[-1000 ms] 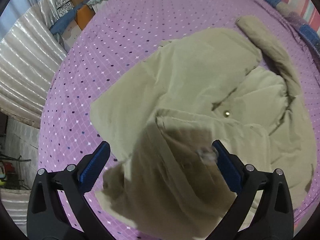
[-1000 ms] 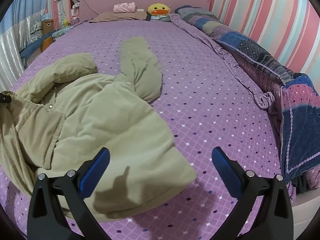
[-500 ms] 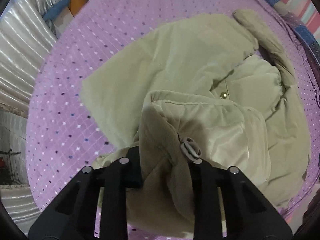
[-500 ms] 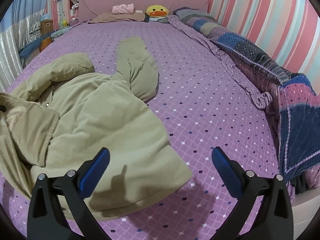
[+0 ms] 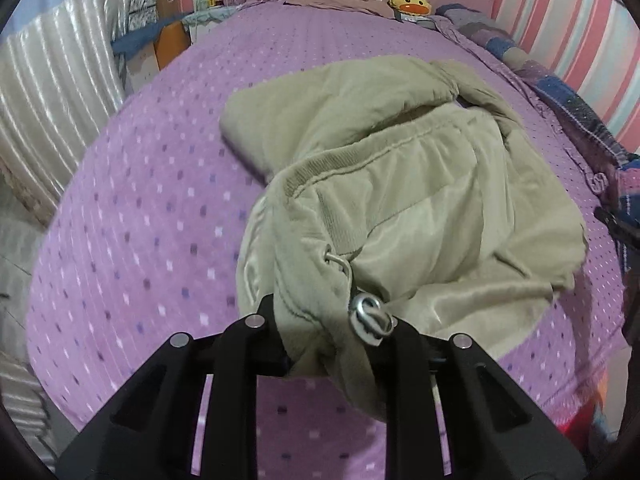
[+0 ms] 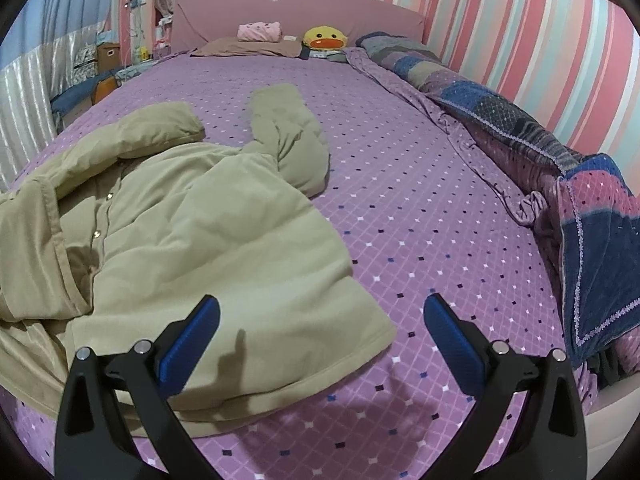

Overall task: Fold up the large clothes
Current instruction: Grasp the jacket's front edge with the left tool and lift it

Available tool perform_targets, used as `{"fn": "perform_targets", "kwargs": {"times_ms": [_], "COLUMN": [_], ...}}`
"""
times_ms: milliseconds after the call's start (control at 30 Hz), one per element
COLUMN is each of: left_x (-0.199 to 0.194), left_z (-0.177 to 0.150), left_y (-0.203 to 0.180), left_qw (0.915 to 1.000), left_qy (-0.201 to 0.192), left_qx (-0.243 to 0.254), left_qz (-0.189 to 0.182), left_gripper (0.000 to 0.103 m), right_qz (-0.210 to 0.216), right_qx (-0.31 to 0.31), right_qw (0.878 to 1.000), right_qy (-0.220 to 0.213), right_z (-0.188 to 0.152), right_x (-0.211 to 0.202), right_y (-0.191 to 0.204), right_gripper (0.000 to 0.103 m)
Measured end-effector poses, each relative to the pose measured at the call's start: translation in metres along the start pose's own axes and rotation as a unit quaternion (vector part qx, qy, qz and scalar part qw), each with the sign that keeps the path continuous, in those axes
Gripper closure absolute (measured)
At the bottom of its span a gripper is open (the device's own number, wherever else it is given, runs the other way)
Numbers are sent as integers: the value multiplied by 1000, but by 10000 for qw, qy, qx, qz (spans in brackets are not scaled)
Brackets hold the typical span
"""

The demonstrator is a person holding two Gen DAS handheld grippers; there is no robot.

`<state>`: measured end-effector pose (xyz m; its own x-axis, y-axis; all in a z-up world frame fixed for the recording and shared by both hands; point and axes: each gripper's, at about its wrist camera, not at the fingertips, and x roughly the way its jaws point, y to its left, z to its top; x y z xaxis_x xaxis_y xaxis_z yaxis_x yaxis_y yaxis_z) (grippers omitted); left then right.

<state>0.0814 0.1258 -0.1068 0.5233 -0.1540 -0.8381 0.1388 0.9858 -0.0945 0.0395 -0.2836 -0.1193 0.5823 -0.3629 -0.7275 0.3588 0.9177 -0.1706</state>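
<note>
Looking along the left gripper (image 5: 328, 344), we see its jaws clenched on a bunched fold of the khaki jacket (image 5: 400, 184), at the hem corner where a drawstring (image 5: 340, 264) ends in a metal toggle (image 5: 370, 314). Those jaws have just been closing, with the cloth between them. We see this corner lifted and drawn over the rest of the jacket, its shiny lining facing up.

From the right wrist view we find the right gripper (image 6: 320, 344) released, its blue pads (image 6: 450, 340) spread wide with nothing between them. It hangs above the near hem of the jacket (image 6: 200, 232), one pad over the cloth and the other over the purple bedsheet (image 6: 420, 208).

We see the jacket lying on the left half of the bed, one sleeve (image 6: 288, 128) stretched toward the pink headboard (image 6: 300, 4). A patchwork quilt (image 6: 540, 160) is heaped along the striped wall, and a yellow duck toy (image 6: 324, 40) sits by the headboard.
</note>
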Motion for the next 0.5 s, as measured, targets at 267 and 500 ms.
{"fn": "perform_targets", "kwargs": {"times_ms": [267, 500], "left_x": [-22, -68], "left_z": [-36, -25], "left_y": [-22, -29], "left_qw": [9968, 9919], "left_qy": [-471, -963], "left_qx": [474, 631], "left_qz": [429, 542], "left_gripper": [58, 21], "right_qz": [-55, -44], "right_qx": [-169, -276], "right_qw": [9998, 9996], "right_qy": [90, 41], "right_z": [-4, 2], "right_x": [-1, -4], "right_y": [4, 6], "right_gripper": [2, 2]}}
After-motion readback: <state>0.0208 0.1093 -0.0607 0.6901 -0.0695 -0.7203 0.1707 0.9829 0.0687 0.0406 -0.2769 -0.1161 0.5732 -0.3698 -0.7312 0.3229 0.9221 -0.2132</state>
